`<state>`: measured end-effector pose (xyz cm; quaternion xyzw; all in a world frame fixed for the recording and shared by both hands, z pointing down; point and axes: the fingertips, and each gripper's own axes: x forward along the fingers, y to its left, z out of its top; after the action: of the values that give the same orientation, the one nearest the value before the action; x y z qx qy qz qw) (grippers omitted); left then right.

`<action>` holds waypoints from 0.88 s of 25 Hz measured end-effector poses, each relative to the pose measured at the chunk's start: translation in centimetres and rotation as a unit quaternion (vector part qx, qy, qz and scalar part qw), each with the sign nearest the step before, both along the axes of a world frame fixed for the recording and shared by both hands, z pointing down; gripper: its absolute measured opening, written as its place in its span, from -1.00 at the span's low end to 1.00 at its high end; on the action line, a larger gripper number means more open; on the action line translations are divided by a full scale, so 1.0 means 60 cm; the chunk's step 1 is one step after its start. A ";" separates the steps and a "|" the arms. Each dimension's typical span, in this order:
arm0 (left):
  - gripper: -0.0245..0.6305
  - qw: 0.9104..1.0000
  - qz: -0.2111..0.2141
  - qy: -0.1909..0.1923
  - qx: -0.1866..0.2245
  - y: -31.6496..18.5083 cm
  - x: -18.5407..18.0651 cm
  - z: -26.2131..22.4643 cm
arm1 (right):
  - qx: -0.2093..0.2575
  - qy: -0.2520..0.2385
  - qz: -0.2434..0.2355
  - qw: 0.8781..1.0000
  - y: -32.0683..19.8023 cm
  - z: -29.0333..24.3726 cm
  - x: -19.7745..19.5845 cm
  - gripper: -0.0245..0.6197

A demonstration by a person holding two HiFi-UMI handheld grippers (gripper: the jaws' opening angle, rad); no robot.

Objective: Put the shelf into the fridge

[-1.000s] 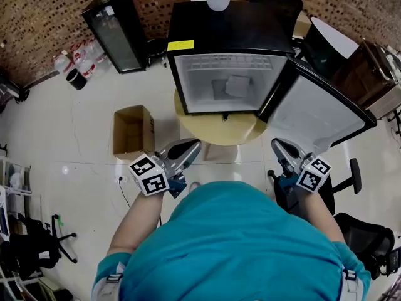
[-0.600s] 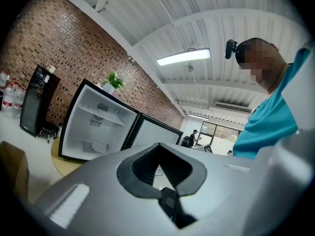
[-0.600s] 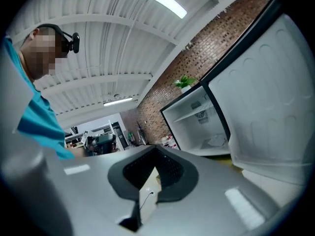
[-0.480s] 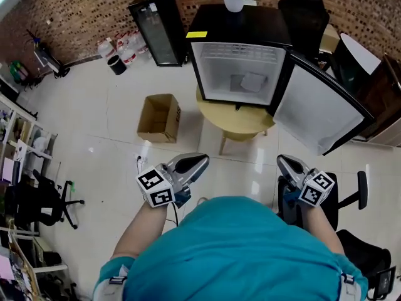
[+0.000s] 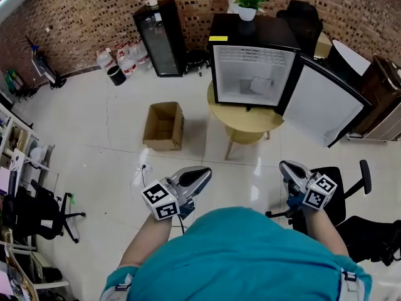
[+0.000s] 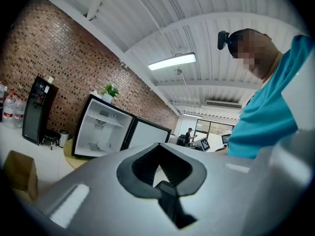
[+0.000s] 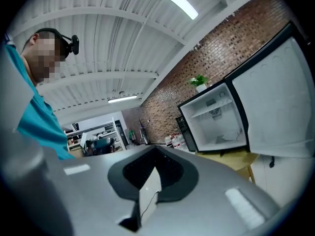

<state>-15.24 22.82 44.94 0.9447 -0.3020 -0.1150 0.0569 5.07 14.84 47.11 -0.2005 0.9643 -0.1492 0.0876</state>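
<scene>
**A:** The fridge [image 5: 254,74] looks farther off than a second ago, no?

**B:** Yep, the person's backed away. Its door [image 5: 322,108] hangs open to the right. The left gripper [image 5: 207,171] and right gripper [image 5: 285,166] both have their fingers together on nothing. The wire shelf [image 5: 254,56] sits high inside, so I'd call it done.

**A:** Gripper views add anything?

**B:** Ceiling lights and an office behind. Only the head view shows the cardboard box [image 5: 164,125] on the floor to the left.

Three far views toward fridge [image 5: 254,77]
</scene>
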 end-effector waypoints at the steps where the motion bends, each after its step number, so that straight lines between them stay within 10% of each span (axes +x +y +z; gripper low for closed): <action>1: -0.93 1.000 0.001 0.002 0.002 0.028 -0.037 0.003 | -0.006 -0.003 0.006 1.000 0.028 -0.001 -0.029 -0.92; 9: -0.93 0.999 -0.018 0.027 0.002 0.144 -0.228 0.033 | -0.033 -0.006 0.041 0.999 0.166 0.012 -0.178 -0.92; 22: -0.93 0.999 -0.040 -0.002 0.024 0.249 0.103 0.049 | -0.008 0.003 0.013 1.000 0.260 0.034 0.117 -0.92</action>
<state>-9.06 37.74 47.86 0.9332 -0.3365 -0.1225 0.0289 12.09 30.44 49.13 -0.2146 0.9605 -0.1553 0.0847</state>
